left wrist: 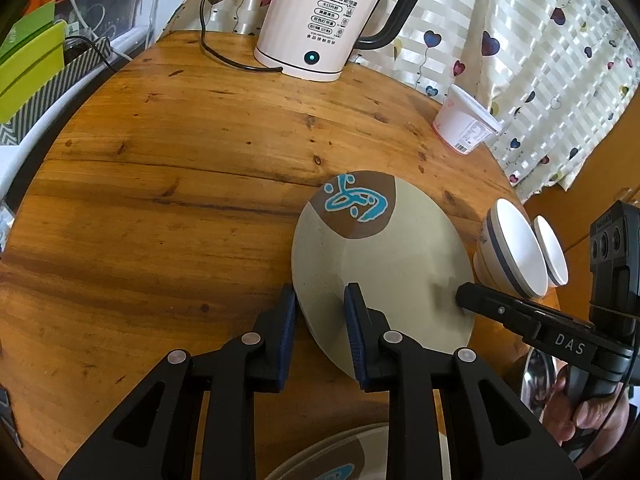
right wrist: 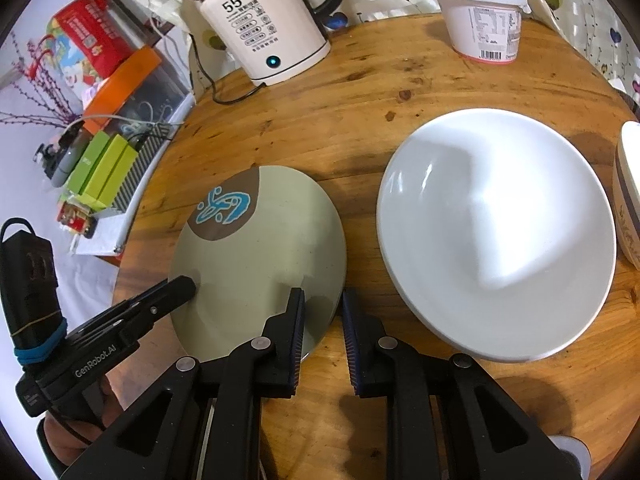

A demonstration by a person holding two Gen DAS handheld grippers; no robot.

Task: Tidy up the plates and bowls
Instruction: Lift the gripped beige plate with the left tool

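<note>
left gripper (left wrist: 320, 332): matte black plastic, two angular fingers with triangular cut-outs in the frame
left pads (left wrist: 352, 332): dark blue, ribbed, set on the inner faces of the fingers
left pivots: round silver pins, four across the linkage
left markings: "GenRobot.AI" in white on the side, seen from the right wrist view; a blue elastic band around a black box on the handle
right gripper (right wrist: 322, 336): same black build, same four silver pins
right pads (right wrist: 350, 340): dark blue, ribbed
right markings: "DAS" in white along its side; a small silver screw near the tip
right hand (left wrist: 576, 416): bare fingers around a black handle
</note>
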